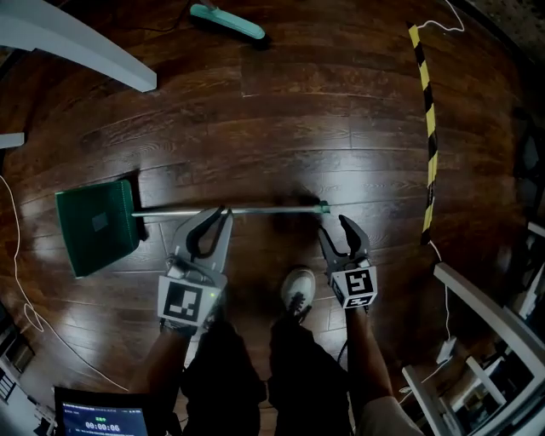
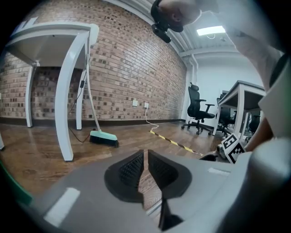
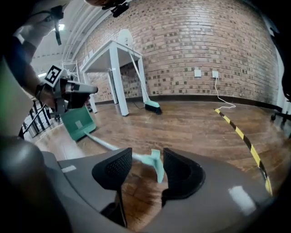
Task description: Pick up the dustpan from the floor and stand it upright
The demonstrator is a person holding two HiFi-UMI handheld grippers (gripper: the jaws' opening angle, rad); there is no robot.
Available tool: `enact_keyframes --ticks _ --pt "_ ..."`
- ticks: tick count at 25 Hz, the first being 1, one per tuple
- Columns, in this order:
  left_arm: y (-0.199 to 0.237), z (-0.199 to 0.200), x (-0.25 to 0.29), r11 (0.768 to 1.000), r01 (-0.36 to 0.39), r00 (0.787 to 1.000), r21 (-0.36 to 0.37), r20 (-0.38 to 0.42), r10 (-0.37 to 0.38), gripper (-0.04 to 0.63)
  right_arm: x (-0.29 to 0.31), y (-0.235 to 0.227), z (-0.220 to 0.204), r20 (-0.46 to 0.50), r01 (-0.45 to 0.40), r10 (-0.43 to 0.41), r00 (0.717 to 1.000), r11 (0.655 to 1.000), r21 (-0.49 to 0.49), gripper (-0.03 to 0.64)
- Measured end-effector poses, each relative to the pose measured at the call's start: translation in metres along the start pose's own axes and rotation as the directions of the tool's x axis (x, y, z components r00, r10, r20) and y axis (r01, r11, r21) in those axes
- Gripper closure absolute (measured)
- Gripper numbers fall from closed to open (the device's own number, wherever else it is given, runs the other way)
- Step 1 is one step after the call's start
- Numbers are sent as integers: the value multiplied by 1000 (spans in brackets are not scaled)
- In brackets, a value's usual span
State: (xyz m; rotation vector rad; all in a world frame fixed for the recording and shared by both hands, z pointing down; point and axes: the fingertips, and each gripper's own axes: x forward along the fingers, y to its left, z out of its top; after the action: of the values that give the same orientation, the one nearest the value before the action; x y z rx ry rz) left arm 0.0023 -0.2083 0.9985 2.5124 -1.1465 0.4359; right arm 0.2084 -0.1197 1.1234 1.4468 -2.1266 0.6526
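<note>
Head view shows a green plastic dustpan [image 1: 95,226] with a long silver metal handle [image 1: 255,209] lying flat on the dark wooden floor [image 1: 298,119]. The pan is out from the near corner of the white desk [image 1: 77,43], well apart from it. The left gripper [image 1: 223,215] sits over the handle's middle, and in its own view the jaws are almost together, with only floor showing in the thin slit. The right gripper [image 1: 335,223] has its jaws apart around the handle's mint-green end cap [image 3: 155,164]. A teal broom head [image 1: 226,21] rests beyond the desk's end edge.
</note>
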Motion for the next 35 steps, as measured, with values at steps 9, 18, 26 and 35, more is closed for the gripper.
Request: enact_keyframes --ticks 9,18,26,35 --pt "2 -51 11 998 56 998 -3 -13 -56 569 54 -20 -54 -36 118 -121 992 989 -89 371" --pt "-1 -44 18 998 59 998 26 21 -60 569 77 -41 -67 -65 172 -180 982 979 -110 468" --pt "19 -33 7 1000 -11 1000 23 2 11 569 65 -30 -57 -59 183 -189 980 978 -97 533" --pt "2 84 -36 998 -33 998 51 53 30 569 -27 -34 70 57 278 -274 960 958 -71 523"
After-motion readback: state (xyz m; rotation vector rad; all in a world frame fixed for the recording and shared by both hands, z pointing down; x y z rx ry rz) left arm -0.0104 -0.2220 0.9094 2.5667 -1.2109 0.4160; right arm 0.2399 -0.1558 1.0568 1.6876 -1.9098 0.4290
